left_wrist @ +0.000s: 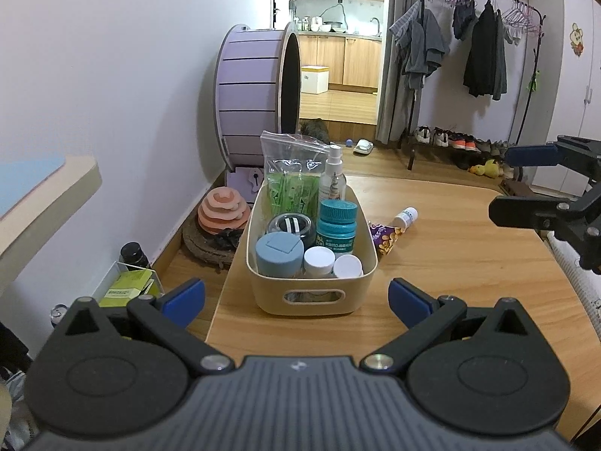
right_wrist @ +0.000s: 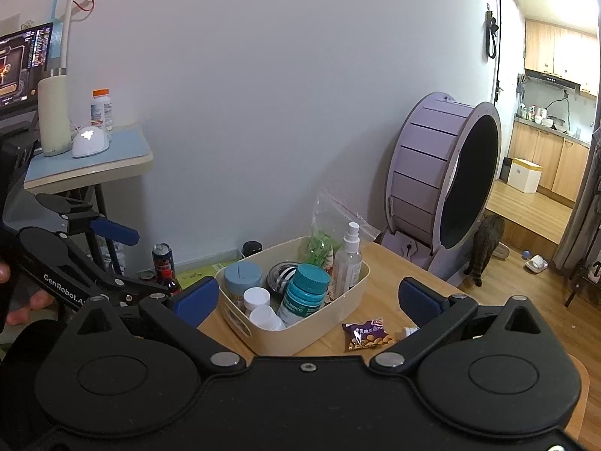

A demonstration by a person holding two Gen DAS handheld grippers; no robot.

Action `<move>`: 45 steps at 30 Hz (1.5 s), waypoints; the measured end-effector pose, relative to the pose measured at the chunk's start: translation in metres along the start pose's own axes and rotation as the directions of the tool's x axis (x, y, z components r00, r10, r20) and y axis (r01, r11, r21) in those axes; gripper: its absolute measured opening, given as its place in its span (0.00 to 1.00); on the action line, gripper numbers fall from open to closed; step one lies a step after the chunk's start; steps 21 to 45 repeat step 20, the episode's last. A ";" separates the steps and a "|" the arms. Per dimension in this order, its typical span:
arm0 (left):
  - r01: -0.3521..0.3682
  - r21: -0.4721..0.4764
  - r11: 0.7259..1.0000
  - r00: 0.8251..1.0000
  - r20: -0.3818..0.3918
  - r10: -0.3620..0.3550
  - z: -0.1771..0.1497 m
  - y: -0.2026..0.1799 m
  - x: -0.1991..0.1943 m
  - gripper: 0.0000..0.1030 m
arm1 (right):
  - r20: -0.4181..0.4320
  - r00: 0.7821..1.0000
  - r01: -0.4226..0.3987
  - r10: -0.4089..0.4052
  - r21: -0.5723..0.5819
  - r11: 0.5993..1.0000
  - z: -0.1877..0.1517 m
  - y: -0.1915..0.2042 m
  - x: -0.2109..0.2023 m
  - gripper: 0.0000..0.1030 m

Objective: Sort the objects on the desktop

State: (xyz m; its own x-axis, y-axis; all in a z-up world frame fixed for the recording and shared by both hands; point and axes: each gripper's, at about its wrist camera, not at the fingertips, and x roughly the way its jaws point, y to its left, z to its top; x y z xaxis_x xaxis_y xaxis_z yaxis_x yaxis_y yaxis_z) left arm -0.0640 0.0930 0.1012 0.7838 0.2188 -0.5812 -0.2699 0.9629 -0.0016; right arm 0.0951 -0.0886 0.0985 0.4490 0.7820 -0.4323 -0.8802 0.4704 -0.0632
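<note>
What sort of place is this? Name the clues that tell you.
Most likely a lived-in flat: a clothes rail hung with garments, a cat exercise wheel by the wall, and a kitchen through the doorway.

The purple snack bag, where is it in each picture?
Left wrist view: the purple snack bag lies on the wooden table, just right of the cream basket, middle of the picture.
Right wrist view: the bag lies low and right of centre, in front of the basket's near right corner.
Shared landmark: the teal-capped bottle inside the basket.
</note>
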 end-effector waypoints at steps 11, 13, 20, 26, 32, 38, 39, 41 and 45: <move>-0.008 0.018 1.000 1.000 -0.008 0.008 -0.001 -0.003 0.000 1.00 | -0.011 1.000 -0.021 0.021 -0.004 1.000 0.001 0.002 -0.001 1.00; -0.008 0.020 1.000 1.000 -0.008 0.008 -0.001 -0.004 0.000 1.00 | -0.014 1.000 -0.025 0.024 -0.006 1.000 0.001 0.003 -0.001 1.00; -0.011 0.013 1.000 1.000 -0.014 0.011 0.003 -0.009 -0.004 1.00 | -0.018 0.999 -0.028 0.027 -0.014 1.000 0.001 0.005 -0.001 1.00; -0.011 0.013 1.000 1.000 -0.014 0.011 0.003 -0.009 -0.004 1.00 | -0.018 0.999 -0.028 0.027 -0.014 1.000 0.001 0.005 -0.001 1.00; -0.011 0.013 1.000 1.000 -0.014 0.011 0.003 -0.009 -0.004 1.00 | -0.018 0.999 -0.028 0.027 -0.014 1.000 0.001 0.005 -0.001 1.00; -0.011 0.013 1.000 1.000 -0.014 0.011 0.003 -0.009 -0.004 1.00 | -0.018 0.999 -0.028 0.027 -0.014 1.000 0.001 0.005 -0.001 1.00; -0.011 0.013 1.000 1.000 -0.014 0.011 0.003 -0.009 -0.004 1.00 | -0.018 0.999 -0.028 0.027 -0.014 1.000 0.001 0.005 -0.001 1.00; -0.011 0.013 1.000 1.000 -0.014 0.011 0.003 -0.009 -0.004 1.00 | -0.018 0.999 -0.028 0.027 -0.014 1.000 0.001 0.005 -0.001 1.00; -0.011 0.013 1.000 1.000 -0.014 0.011 0.003 -0.009 -0.004 1.00 | -0.018 0.999 -0.028 0.027 -0.014 1.000 0.001 0.005 -0.001 1.00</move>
